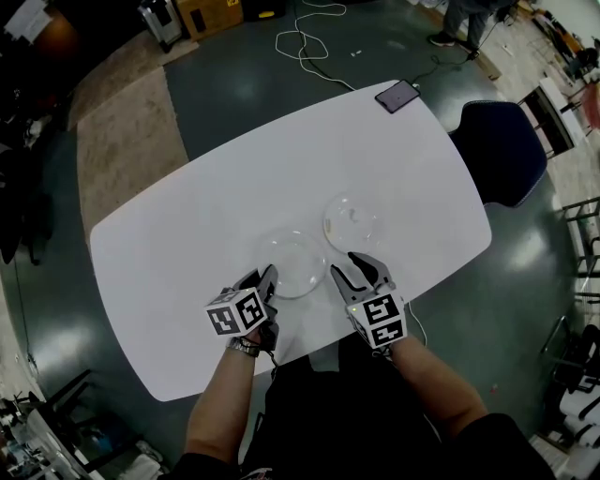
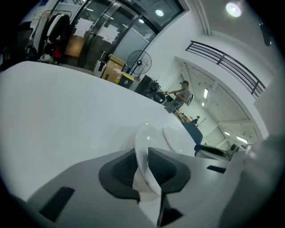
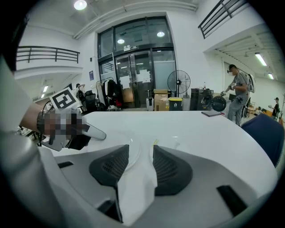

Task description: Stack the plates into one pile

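Two clear plates lie side by side on the white table. The nearer plate has its near-left rim between the pads of my left gripper. In the left gripper view that rim stands in the gap of the left gripper; the jaws are slightly apart and do not seem to press on it. The second plate lies further right and appears behind the first. My right gripper is open just right of the nearer plate. That plate's rim is ahead of the right gripper.
A phone lies at the table's far edge. A dark blue chair stands at the right end. Cables run across the floor beyond the table, and a person stands at the far right.
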`<move>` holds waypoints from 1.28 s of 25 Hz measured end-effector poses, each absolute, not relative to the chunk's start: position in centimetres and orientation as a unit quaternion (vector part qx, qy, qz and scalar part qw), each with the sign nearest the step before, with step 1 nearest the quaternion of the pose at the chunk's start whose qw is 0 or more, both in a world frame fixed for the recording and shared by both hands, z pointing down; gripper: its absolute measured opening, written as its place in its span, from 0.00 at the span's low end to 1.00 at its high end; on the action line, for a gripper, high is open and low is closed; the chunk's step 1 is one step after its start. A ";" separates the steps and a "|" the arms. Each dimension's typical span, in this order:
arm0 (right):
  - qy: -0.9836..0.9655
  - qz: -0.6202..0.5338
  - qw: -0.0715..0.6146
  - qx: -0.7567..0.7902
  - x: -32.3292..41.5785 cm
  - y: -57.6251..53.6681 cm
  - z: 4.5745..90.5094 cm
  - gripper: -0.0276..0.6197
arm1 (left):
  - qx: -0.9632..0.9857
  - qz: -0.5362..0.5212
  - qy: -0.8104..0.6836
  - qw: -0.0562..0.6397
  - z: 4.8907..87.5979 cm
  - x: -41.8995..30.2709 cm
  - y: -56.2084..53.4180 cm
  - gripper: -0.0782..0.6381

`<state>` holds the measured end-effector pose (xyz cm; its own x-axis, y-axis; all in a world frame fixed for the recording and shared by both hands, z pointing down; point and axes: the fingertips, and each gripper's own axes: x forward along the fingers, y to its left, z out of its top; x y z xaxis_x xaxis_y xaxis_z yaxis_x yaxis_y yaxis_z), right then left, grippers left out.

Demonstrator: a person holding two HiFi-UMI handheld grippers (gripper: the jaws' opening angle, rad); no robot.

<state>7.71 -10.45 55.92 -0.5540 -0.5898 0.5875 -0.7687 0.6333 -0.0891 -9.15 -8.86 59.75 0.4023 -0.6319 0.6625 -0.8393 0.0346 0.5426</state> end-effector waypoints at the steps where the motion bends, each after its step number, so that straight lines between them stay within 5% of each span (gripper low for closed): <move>1: -0.865 0.171 0.263 0.392 7.7 -10.4 55.9 0.33 | 0.688 0.117 -0.537 0.473 59.8 -9.2 -8.8 0.22; 15: -0.862 0.180 0.264 0.395 7.8 -9.9 56.7 0.33 | 0.692 0.239 -0.560 0.388 61.1 -9.5 -8.8 0.32; 32: -0.864 0.176 0.256 0.395 7.7 -10.4 56.0 0.33 | 0.704 0.244 -0.568 0.349 60.5 -9.6 -9.3 0.38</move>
